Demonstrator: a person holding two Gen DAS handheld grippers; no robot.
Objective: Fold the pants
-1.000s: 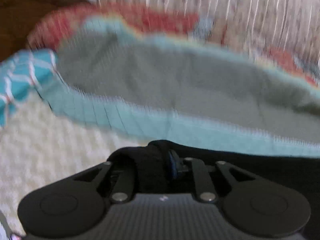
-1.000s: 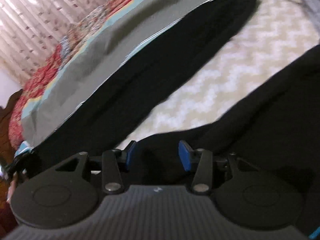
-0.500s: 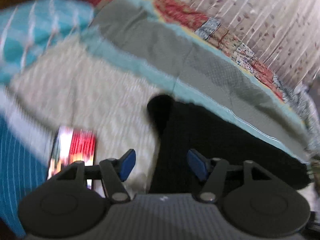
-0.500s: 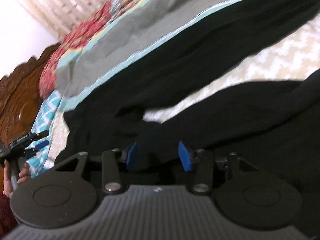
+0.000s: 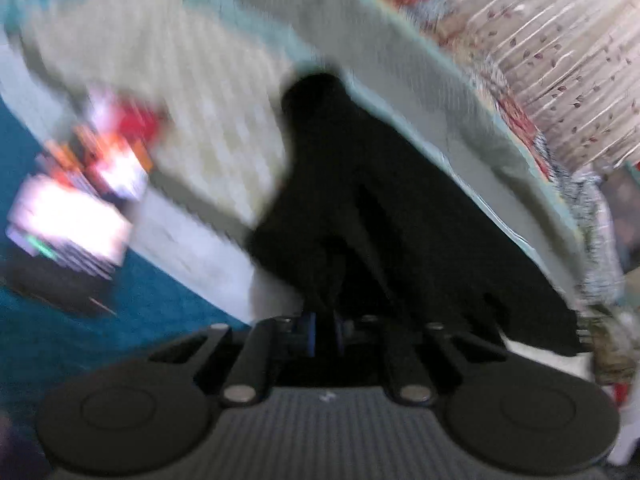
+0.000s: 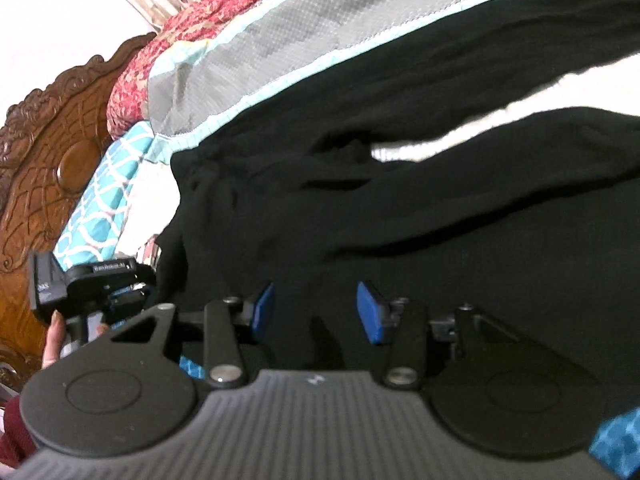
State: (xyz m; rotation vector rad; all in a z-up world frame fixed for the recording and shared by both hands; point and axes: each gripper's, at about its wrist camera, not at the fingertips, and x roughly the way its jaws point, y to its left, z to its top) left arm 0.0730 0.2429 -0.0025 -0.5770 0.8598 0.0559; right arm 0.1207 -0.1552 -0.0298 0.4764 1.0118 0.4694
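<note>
The black pants (image 6: 400, 152) are spread on the bed (image 6: 280, 44), legs toward two o'clock. The left claw (image 5: 324, 334) is clamped on their fabric; the right claw (image 6: 316, 312) is held apart above them.

Left tool (image 5: 324, 334) pinches black pants (image 5: 384, 208) over the bed (image 5: 224, 92).

Pants (image 6: 360, 184) matt black cloth; headboard (image 6: 48, 152) glossy carved wood.
</note>
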